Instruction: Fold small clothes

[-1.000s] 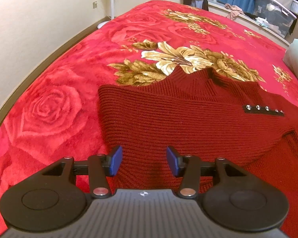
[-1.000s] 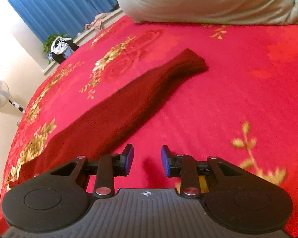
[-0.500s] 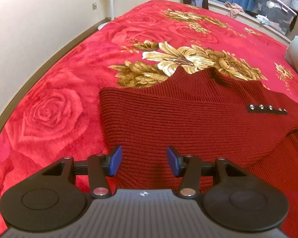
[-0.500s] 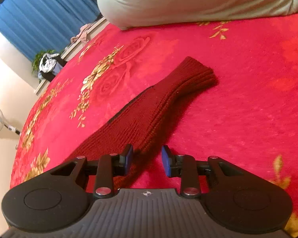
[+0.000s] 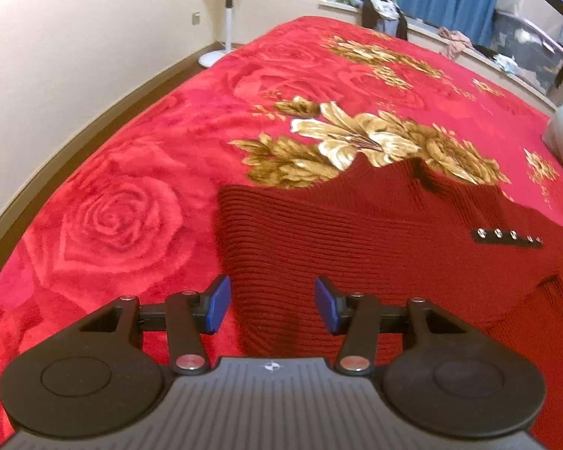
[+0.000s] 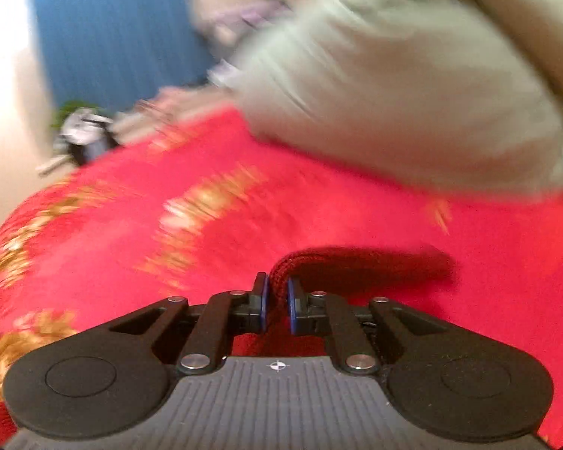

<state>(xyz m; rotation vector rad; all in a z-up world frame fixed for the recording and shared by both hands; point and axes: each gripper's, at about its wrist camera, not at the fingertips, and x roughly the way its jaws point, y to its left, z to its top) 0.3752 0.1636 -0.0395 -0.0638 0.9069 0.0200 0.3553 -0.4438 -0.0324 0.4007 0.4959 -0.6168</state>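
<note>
Right view badly blurred; right tool [image 6: 277,302] pinches the sleeve [image 6: 360,266], left tool [image 5: 272,309] spread over the sweater [image 5: 356,240], pillow [image 6: 413,112] behind.

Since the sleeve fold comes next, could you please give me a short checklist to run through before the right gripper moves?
1. Right gripper shut on the dark red knitted sleeve: ok, knit sits between the blue pads.
2. Left gripper open: ok, pads apart, nothing between them.
3. Dark red ribbed sweater body lying flat on the red rose-patterned blanket: ok.
4. Sleeve cuff free of the pale grey-green pillow: cannot tell, the right wrist view is motion-blurred.
5. Left gripper pressing the sweater down: cannot tell.
</note>
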